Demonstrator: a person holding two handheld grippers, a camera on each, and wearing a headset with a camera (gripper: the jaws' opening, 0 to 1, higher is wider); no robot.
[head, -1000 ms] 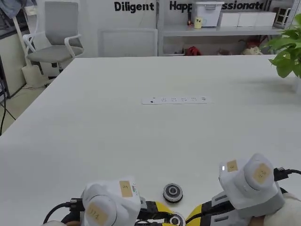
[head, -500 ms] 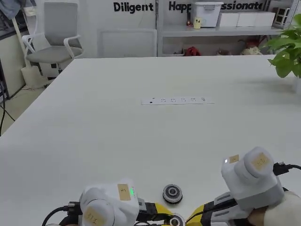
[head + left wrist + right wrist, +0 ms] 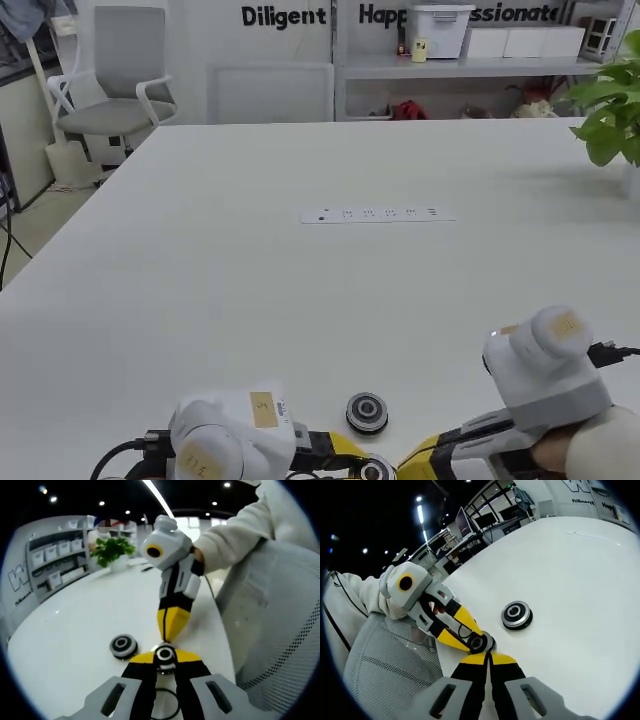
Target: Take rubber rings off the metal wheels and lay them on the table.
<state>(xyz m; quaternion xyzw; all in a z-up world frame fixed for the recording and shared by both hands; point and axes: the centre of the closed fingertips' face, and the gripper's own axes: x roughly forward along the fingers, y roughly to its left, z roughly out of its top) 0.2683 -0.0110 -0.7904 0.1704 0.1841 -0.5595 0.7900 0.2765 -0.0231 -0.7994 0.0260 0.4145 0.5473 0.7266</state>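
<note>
My left gripper (image 3: pixel 165 656) is shut on a small metal wheel (image 3: pixel 165 655) just above the white table (image 3: pixel 300 300) at its near edge. My right gripper (image 3: pixel 488 656) comes from the opposite side, jaws together, its yellow tips against that wheel's (image 3: pixel 482 642) rim. Whether they pinch its rubber ring is hidden. In the head view the held wheel (image 3: pixel 376 468) sits between the left gripper (image 3: pixel 352 458) and the right gripper (image 3: pixel 415 462). A second wheel (image 3: pixel 367 411) with a black rubber ring lies flat just beyond. A thin loose black ring (image 3: pixel 166 707) lies under my left jaws.
A white power strip (image 3: pixel 377 214) lies at mid-table. A potted plant (image 3: pixel 612 110) stands at the far right edge. An office chair (image 3: pixel 118 85) and shelves stand beyond the table. A mesh chair back (image 3: pixel 280 630) is close behind the near edge.
The right gripper's body has swung up and to the right while its tips stay at the held wheel. The left gripper has sunk slightly. The wheel on the table has not moved.
</note>
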